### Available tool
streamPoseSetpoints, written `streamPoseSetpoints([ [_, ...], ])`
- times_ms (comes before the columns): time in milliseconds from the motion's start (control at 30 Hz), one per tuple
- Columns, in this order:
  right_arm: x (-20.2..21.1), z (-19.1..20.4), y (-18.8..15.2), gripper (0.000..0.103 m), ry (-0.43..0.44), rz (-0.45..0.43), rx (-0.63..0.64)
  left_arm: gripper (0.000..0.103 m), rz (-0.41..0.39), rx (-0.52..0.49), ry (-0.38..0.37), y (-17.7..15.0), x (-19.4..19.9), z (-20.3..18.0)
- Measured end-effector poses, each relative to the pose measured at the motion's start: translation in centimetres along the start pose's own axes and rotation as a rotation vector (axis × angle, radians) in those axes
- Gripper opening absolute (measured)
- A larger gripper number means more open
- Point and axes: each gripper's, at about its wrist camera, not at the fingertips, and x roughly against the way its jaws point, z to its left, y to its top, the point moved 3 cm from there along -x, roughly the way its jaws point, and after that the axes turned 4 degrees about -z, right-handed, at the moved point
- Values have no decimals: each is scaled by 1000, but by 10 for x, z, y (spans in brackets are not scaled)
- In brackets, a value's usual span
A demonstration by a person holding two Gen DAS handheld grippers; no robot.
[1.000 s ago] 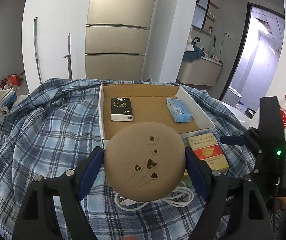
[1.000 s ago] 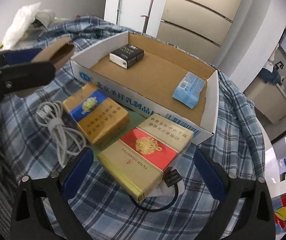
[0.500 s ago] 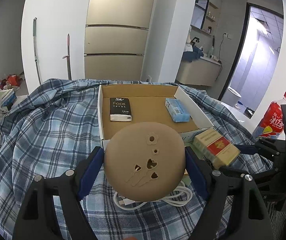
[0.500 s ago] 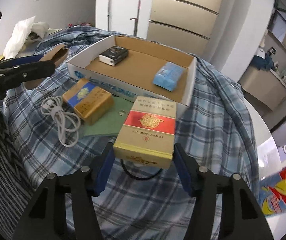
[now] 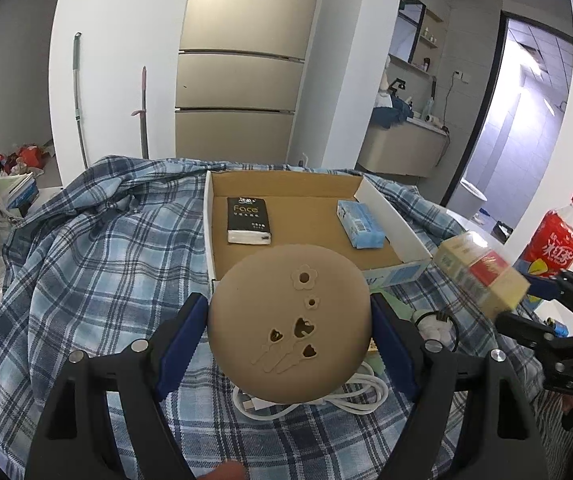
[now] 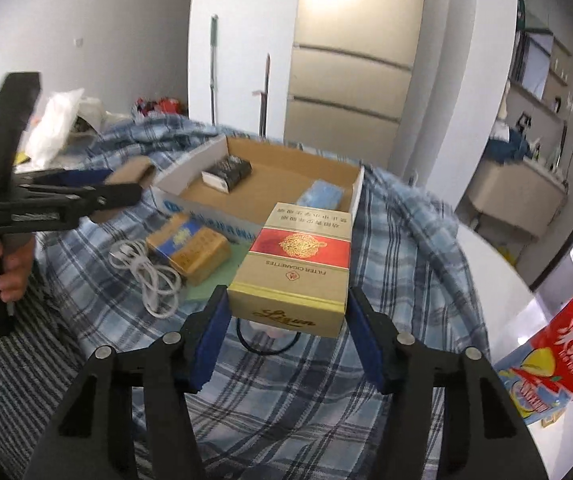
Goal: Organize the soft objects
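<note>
Left hand-held gripper [image 5: 288, 330]: blue pads pressed on both sides of a round tan soft disc [image 5: 288, 322] with flower-shaped cut-outs, held clear of the plaid cloth [image 5: 98, 264] that covers the worktop. From the right wrist camera the same disc [image 6: 132, 174] shows edge-on, just off the near-left corner of the cardboard box [image 6: 286, 168].

Right hand-held gripper [image 6: 288, 322]: pads closed on the two long sides of a red-and-gold cigarette carton [image 6: 296, 264], lifted above the cloth, short end toward my camera. In the left wrist view the carton [image 5: 480, 276] is motion-blurred, just off the box's near-right corner.

Open box [image 5: 314, 232] sits toward the far edge of the worktop. Inside: a black tissue pack [image 5: 248, 220] near the left wall, a blue tissue pack [image 5: 360, 230] near the right wall; well apart from each other.

On the cloth in front of the box: a blue-and-gold carton [image 6: 188, 246] lying on a green sheet [image 6: 214, 280], with a coiled white cable [image 6: 154, 276] just beside it on the left. A black cable loop [image 6: 266, 340] lies beneath the lifted carton.

Red drink bottle [image 5: 554, 236] stands near the right edge of the worktop, off the cloth.
</note>
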Motion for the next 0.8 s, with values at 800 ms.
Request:
streamPoseSetpoints([
  [800,76,10,125,57,83,-449,26,81,-310,-72,78,124,104,-48],
])
